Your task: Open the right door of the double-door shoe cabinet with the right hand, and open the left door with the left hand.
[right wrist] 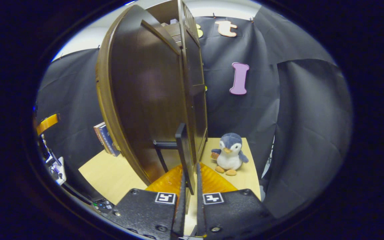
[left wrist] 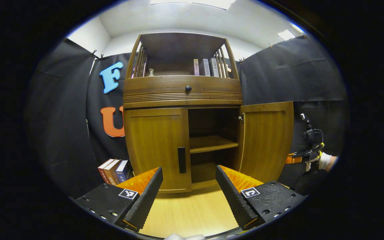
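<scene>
The brown shoe cabinet (left wrist: 182,95) stands straight ahead in the left gripper view. Its left door (left wrist: 155,143) is closed, with a black bar handle (left wrist: 181,160) at its inner edge. My left gripper (left wrist: 188,170) hangs open just in front of that handle, touching nothing. The right door (left wrist: 267,140) is swung wide open, baring an inner shelf (left wrist: 212,143). In the right gripper view the right door (right wrist: 145,100) is seen edge-on, and my right gripper (right wrist: 191,173) is shut on its black handle (right wrist: 182,143). The right gripper (left wrist: 312,151) and a gloved hand appear beyond the open door.
Several books (left wrist: 113,170) lean on the floor left of the cabinet. A penguin plush (right wrist: 229,155) sits on the light wooden floor (left wrist: 192,213) behind the open door. A drawer knob (left wrist: 188,88) and shelved books (left wrist: 207,66) are above the doors.
</scene>
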The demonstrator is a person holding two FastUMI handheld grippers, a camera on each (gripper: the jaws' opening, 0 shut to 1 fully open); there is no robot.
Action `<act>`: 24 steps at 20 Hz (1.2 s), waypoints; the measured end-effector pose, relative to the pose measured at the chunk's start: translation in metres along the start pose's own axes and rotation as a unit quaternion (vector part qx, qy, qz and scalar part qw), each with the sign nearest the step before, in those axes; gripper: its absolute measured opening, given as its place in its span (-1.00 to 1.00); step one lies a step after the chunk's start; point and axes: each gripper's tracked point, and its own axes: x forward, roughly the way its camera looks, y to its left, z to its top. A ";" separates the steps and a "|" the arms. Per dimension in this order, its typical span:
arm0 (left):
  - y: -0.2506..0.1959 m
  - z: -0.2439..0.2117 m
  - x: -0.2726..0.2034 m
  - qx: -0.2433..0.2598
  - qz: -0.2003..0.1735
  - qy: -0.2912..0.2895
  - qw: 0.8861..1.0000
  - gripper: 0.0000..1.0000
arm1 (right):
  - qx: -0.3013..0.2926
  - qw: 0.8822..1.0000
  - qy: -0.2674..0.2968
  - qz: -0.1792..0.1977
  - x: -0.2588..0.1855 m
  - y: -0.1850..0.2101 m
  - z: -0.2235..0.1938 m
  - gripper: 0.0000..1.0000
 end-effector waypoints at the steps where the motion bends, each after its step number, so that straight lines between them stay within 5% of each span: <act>1: 0.002 0.001 -0.002 0.001 0.001 -0.002 1.000 0.93 | 0.001 1.000 0.002 -0.011 -0.006 -0.005 -0.002 -0.46; 2: 0.005 0.000 -0.003 0.001 0.002 -0.003 1.000 0.93 | 0.003 1.000 0.003 -0.020 -0.013 -0.009 -0.004 -0.48; 3: 0.008 -0.001 -0.005 0.001 0.004 -0.003 1.000 0.93 | 0.007 1.000 0.002 -0.028 -0.021 -0.010 -0.003 -0.07; 7: 0.018 -0.005 -0.009 0.000 0.009 0.002 1.000 0.92 | 0.000 0.996 -0.029 -0.080 -0.061 -0.002 0.016 0.69; 11: 0.027 -0.003 -0.011 -0.001 0.010 -0.002 1.000 0.93 | -0.014 0.992 -0.056 -0.116 -0.091 0.027 0.041 0.74; 15: 0.038 0.000 -0.015 0.004 0.015 -0.009 1.000 1.00 | -0.017 0.989 -0.102 -0.104 -0.112 0.081 0.074 0.74; 16: 0.041 -0.001 -0.015 0.005 0.017 -0.009 1.000 1.00 | -0.016 0.988 -0.117 -0.100 -0.114 0.096 0.083 0.87; 17: 0.044 -0.003 -0.015 0.007 0.021 -0.006 1.000 0.93 | -0.015 0.987 -0.128 -0.096 -0.113 0.111 0.091 1.00; 24: 0.061 -0.004 -0.012 0.007 0.047 -0.004 0.999 0.92 | -0.011 0.983 -0.151 -0.108 -0.072 0.181 0.101 1.00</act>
